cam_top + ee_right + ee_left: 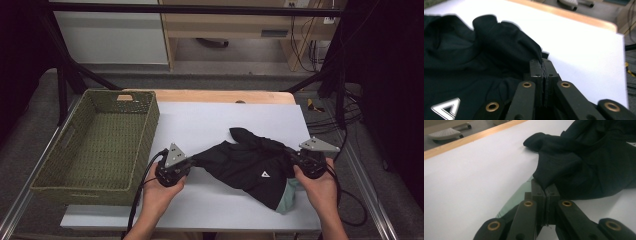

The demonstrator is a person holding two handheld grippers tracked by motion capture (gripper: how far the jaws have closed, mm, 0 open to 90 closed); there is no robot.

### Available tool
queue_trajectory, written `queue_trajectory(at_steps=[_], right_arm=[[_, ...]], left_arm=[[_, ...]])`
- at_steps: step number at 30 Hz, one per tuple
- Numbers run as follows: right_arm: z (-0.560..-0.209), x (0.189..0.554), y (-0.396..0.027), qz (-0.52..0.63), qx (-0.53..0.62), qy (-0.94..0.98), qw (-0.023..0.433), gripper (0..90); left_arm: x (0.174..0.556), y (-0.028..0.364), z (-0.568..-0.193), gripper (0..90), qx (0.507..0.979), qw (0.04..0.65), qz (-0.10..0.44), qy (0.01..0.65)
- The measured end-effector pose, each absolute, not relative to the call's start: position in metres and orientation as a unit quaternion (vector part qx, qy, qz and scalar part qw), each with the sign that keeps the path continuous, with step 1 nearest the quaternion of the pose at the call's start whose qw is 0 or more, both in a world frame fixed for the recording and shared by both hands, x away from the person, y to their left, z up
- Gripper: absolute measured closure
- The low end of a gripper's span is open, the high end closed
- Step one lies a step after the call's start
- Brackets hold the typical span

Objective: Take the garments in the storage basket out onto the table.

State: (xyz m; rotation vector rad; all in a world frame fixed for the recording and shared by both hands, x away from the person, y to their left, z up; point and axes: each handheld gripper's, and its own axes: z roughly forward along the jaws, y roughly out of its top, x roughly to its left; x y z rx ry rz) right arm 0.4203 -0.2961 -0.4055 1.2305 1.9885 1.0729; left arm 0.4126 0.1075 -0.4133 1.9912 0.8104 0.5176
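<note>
Shirt [247, 167] right of basket [102, 145], pinched by left gripper [192, 162] and right gripper [291, 156]; lifting underway, next spread flat.

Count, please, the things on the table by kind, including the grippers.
Black garment: 1
Green woven basket: 1
Grippers: 2, the left gripper and the right gripper, each shut on the garment
Total: 4
</note>
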Motion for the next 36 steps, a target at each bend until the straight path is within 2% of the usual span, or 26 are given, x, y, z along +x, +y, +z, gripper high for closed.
queue_trajectory(at_steps=[13, 23, 30, 36], right_arm=[[-0.371, 0.432, -0.293, 0.412, 0.464, 0.711, 0.331, 89.3], [-0.366, 0.442, -0.279, 0.422, 0.460, 0.710, 0.327, 89.3], [-0.357, 0.445, -0.286, 0.428, 0.468, 0.696, 0.336, 89.4], [-0.330, 0.450, -0.295, 0.431, 0.472, 0.682, 0.356, 89.4]], left_arm=[[0.450, 0.106, -0.386, 88.8, 0.786, 0.462, 0.206, 0.355], [0.457, 0.121, -0.354, 88.9, 0.773, 0.462, 0.244, 0.359], [0.461, 0.122, -0.360, 88.8, 0.777, 0.462, 0.229, 0.360], [0.468, 0.105, -0.366, 88.7, 0.785, 0.461, 0.220, 0.351]])
